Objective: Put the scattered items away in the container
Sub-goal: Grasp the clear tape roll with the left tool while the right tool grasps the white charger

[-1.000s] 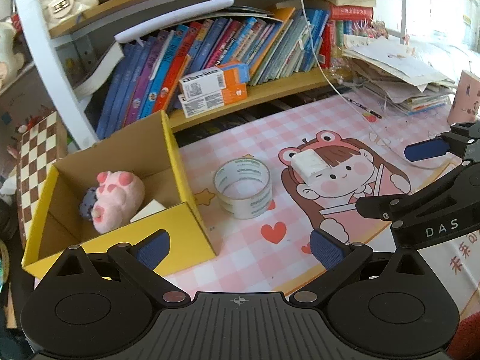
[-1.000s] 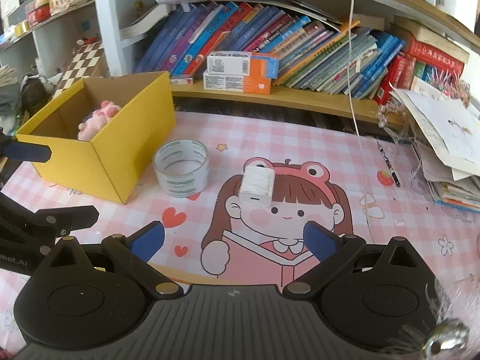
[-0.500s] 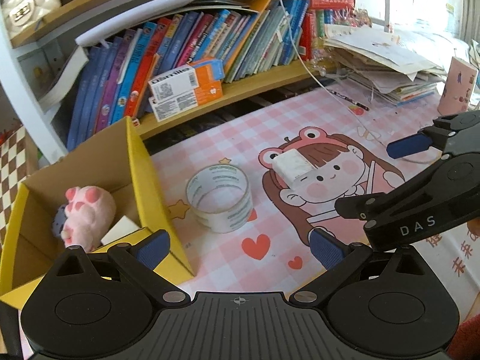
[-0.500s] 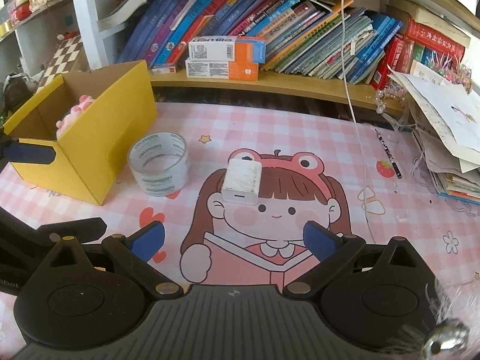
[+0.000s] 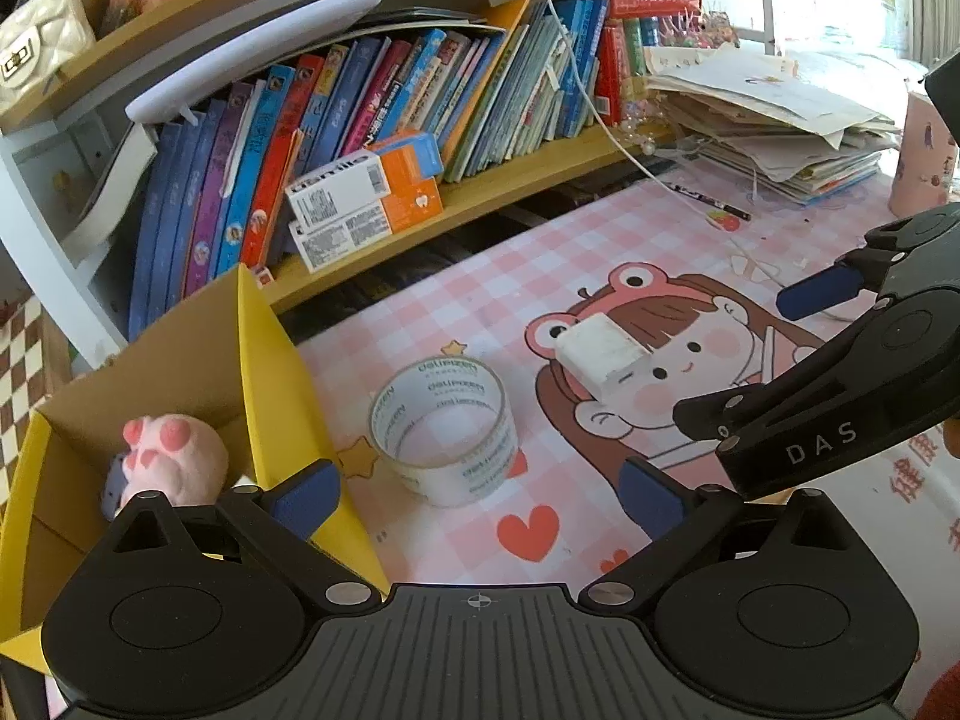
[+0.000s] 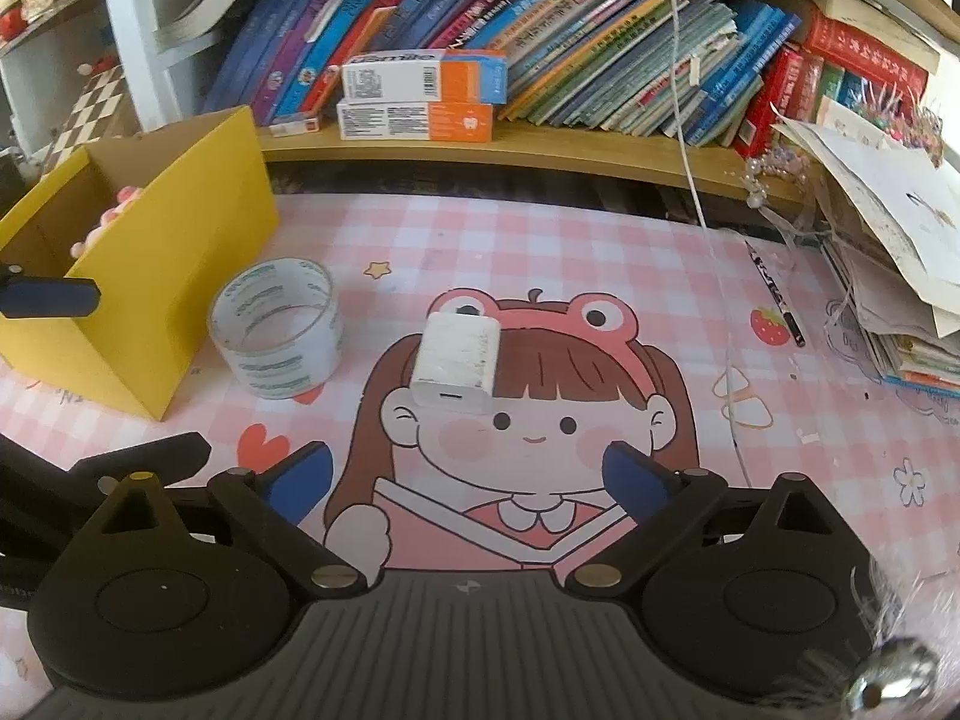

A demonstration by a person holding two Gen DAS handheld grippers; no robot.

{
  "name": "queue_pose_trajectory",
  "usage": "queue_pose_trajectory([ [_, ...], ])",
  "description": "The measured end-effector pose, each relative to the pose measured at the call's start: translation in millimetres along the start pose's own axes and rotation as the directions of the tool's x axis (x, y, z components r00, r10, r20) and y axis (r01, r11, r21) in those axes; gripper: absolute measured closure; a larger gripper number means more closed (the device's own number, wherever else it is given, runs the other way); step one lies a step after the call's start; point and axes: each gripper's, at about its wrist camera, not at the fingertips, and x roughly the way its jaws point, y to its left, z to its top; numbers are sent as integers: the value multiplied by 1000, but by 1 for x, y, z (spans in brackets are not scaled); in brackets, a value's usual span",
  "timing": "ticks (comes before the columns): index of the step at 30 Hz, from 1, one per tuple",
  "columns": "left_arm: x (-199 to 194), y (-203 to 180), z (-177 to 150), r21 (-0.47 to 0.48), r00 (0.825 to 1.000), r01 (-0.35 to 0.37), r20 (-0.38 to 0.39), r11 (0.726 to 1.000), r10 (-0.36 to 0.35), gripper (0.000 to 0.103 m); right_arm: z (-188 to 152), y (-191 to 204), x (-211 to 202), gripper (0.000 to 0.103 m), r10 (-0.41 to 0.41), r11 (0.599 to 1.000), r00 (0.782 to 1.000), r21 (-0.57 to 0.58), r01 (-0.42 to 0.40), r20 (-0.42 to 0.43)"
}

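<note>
Left gripper is being held with its fingers spread wide and nothing between them, low in the centre of the left wrist view. A roll of clear tape is lying on the pink checked mat just above the gap between the fingers, near the middle of the frame. The yellow box is seen at the lower left, its near wall partly hidden by the left finger. A pink plush toy is resting inside the box.

Right gripper is likewise being held released, fingers apart and empty, at the bottom centre of the right wrist view. A white charger block is lying flat on the mat above the gap, on the printed cartoon girl, slightly left of centre. The tape roll is seen to the charger's left, just beside the box, at centre left of the frame.

Books are standing on the shelf across the top, and two orange-and-white cartons are stacked in front of them. A pile of papers is sitting at the right edge.
</note>
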Motion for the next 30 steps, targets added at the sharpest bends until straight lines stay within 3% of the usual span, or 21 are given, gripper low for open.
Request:
queue_pose_trajectory([
  [8,9,-3,4,3,1000,26,2,1000,-26,12,2,-9,8,15,-3,1000,1000,25,3,-5],
  [13,15,-7,4,16,999,39,-11,999,-39,23,3,-13,11,20,2,999,1000,34,-2,-9],
  [22,30,-9,9,25,1000,19,-18,1000,-19,25,4,-15,23,28,11,999,1000,44,-10,-20],
  [26,36,-9,10,28,999,31,-28,999,-31,31,6,-17,29,30,14,999,1000,53,-13,-25],
  [30,41,-9,10,32,998,48,-45,998,-47,47,8,-18,35,33,21,998,999,58,-19,-29],
])
